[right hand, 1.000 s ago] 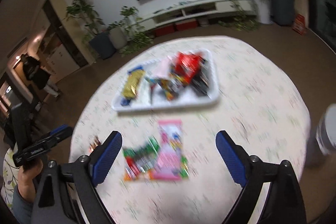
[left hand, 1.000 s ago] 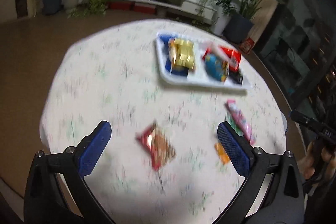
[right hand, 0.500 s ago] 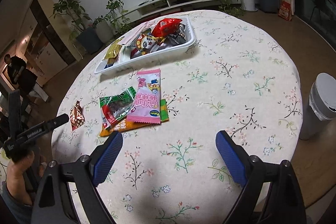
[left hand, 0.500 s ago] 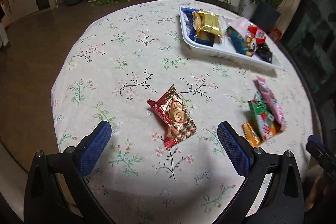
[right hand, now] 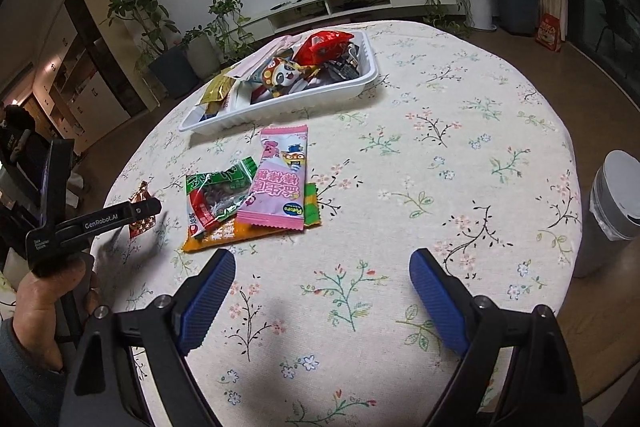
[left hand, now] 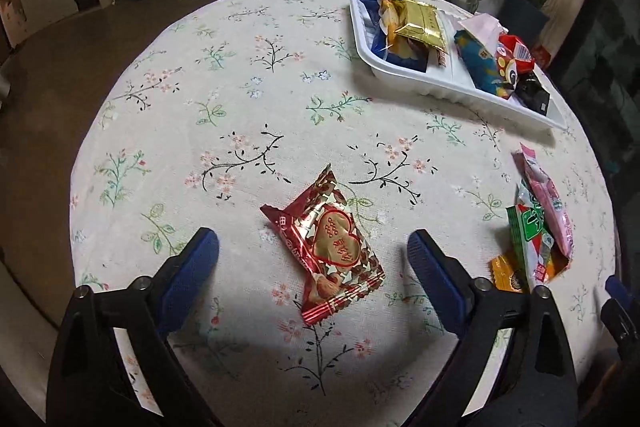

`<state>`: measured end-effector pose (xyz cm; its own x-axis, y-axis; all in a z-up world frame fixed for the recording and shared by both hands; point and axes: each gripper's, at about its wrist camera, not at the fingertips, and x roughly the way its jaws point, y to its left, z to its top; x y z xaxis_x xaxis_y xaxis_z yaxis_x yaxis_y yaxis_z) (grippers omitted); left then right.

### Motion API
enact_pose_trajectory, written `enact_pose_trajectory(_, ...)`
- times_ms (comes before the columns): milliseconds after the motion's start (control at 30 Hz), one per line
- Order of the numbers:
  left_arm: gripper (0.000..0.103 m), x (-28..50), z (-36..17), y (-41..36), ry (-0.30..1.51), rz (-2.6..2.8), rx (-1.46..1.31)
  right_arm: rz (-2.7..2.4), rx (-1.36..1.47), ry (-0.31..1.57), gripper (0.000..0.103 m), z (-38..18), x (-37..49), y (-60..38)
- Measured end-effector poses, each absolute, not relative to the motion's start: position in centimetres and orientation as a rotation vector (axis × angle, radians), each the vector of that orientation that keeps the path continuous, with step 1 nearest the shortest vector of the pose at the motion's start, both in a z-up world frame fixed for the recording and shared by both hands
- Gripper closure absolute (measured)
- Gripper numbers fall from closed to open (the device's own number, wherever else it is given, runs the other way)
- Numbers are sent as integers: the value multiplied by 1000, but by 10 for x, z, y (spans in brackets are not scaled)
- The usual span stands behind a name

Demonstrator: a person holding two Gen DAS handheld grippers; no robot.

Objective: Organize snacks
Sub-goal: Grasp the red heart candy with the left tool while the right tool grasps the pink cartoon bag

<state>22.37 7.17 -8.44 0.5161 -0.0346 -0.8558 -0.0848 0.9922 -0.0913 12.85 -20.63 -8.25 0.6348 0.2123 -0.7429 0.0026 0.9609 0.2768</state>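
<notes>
Floral tabletop (left hand: 240,75); tray (left hand: 448,89) at its far side is already stocked. Red packet (left hand: 326,241) is straddled by left gripper (left hand: 313,253), fingers closing, not yet touching. Right gripper (right hand: 322,277) is held released, empty, short of the packet pile (right hand: 256,195).

Orange packet (right hand: 224,233) mostly hidden under pink packet (right hand: 280,179) & green one (right hand: 216,191). Red snack (right hand: 141,223) partly behind left gripper (right hand: 136,215). Bin (right hand: 616,203) cut by frame edge.

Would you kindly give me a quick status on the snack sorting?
Left gripper closing around red heart-print packet, pads not touching. Right gripper open, empty. Pink packet pile waiting; white tray path clear.
</notes>
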Motion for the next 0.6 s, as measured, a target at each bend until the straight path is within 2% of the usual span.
enact_pose_trajectory(100, 24, 225, -82, 71, 1021, 10, -116, 122, 243, 870, 12, -82, 128, -204)
enact_pose_trajectory(133, 33, 225, -82, 71, 1019, 6, -108, 123, 242, 871, 12, -82, 128, -204)
enact_pose_trajectory(167, 35, 225, -82, 69, 1019, 4, -94, 125, 243, 871, 14, -83, 129, -204)
enact_pose_trajectory(533, 37, 224, -85, 59, 1015, 14, -4, 119, 186, 873, 19, -85, 129, -196)
enact_pose_trajectory(600, 41, 223, -85, 57, 1005, 5, 7, 118, 179, 872, 19, -85, 129, -194)
